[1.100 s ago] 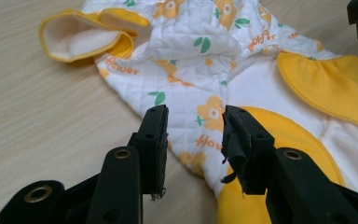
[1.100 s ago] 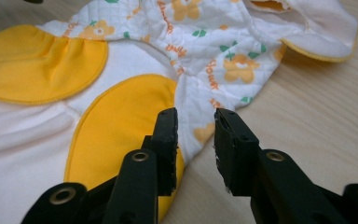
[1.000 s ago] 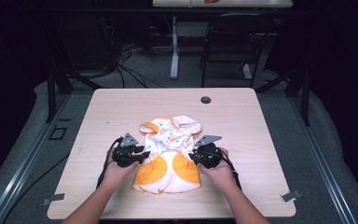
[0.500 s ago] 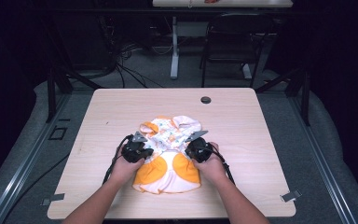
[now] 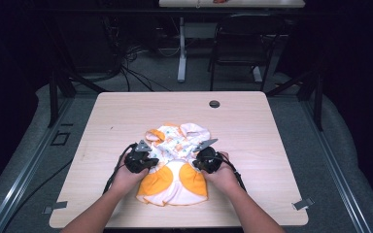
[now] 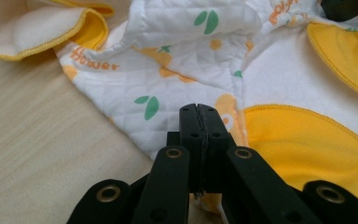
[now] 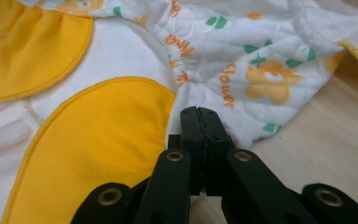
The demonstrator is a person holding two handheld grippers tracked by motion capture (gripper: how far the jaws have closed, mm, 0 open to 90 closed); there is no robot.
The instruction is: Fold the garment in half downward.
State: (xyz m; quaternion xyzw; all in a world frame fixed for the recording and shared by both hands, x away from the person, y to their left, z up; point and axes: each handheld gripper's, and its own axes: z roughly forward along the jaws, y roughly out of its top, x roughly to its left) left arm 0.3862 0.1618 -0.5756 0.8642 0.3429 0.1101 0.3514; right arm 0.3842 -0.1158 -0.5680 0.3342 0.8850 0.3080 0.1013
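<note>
A small baby garment [image 5: 175, 167], white quilted cloth with a flower print and orange-yellow panels, lies crumpled on the wooden table [image 5: 252, 126]. My left gripper [image 5: 143, 154] rests at the garment's left side. In the left gripper view its jaws are pressed together over the printed cloth [image 6: 168, 84], with no fabric seen between them. My right gripper [image 5: 205, 156] sits at the garment's right side. Its jaws are also together, just above the edge of a yellow panel [image 7: 98, 140] and the printed cloth [image 7: 261, 70].
A round black grommet [image 5: 214, 104] sits in the table near its far edge. Bare wood [image 5: 296, 160] lies to the garment's left, right and beyond it. A chair and table legs stand on the floor past the table.
Both hands have moved forward and slightly inward, bringing the grippers from the garment's lower sides up to its middle. The garment keeps much the same shape.
</note>
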